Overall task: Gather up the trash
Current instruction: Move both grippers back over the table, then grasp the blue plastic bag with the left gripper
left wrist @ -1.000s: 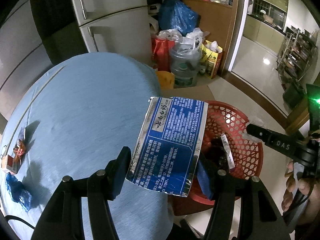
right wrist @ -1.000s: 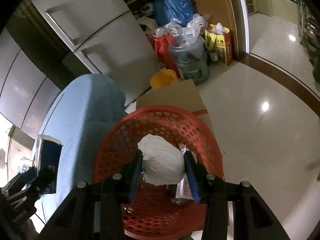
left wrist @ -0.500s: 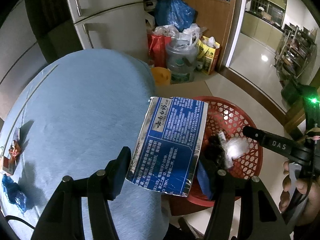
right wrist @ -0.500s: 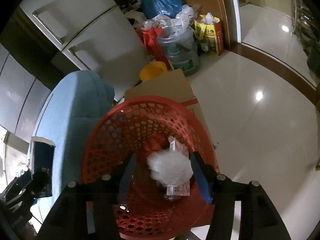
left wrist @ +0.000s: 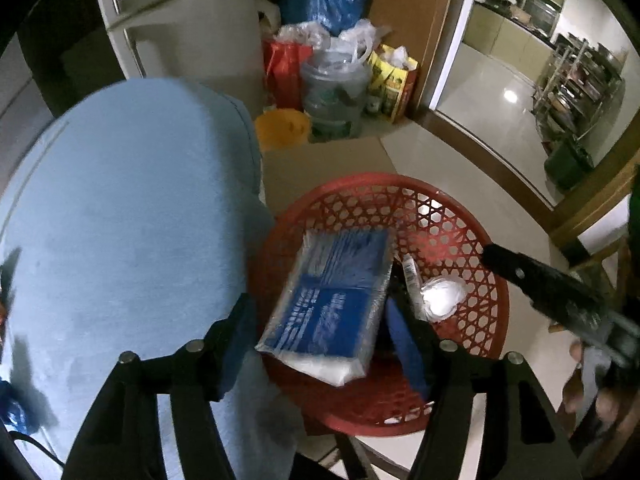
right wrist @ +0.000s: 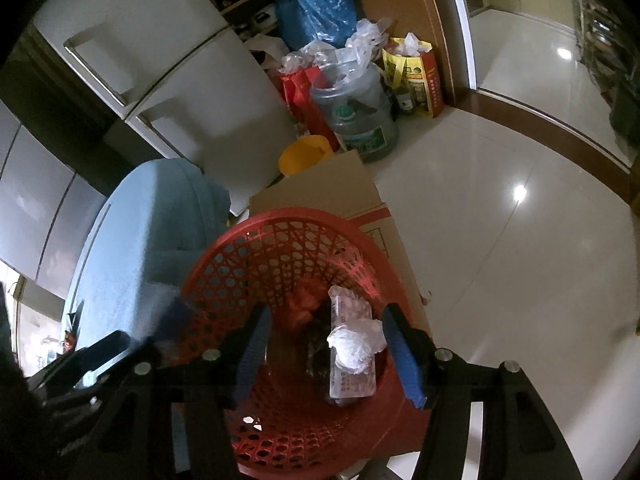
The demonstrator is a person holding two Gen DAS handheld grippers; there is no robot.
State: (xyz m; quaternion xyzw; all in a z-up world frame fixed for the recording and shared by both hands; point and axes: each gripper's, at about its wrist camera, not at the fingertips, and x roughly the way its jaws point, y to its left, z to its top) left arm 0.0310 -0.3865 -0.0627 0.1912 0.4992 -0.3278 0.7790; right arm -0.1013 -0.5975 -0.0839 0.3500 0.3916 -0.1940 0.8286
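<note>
Left gripper [left wrist: 320,332]: jaws opening, blue packet [left wrist: 332,304] blurred between the pads, seemingly loose and dropping over the red basket [left wrist: 460,248]. Right gripper [right wrist: 324,348]: jaws apart about midway, gripping nothing; crumpled white paper [right wrist: 354,346] lies in the basket on a clear wrapper [right wrist: 352,376]. To finish this drop well, I'd keep the left jaws centred above the rim until the packet clears both pads, then lift off. Beyond: blue-covered table [left wrist: 120,220], cardboard box [left wrist: 324,164], yellow tub [left wrist: 282,126].
</note>
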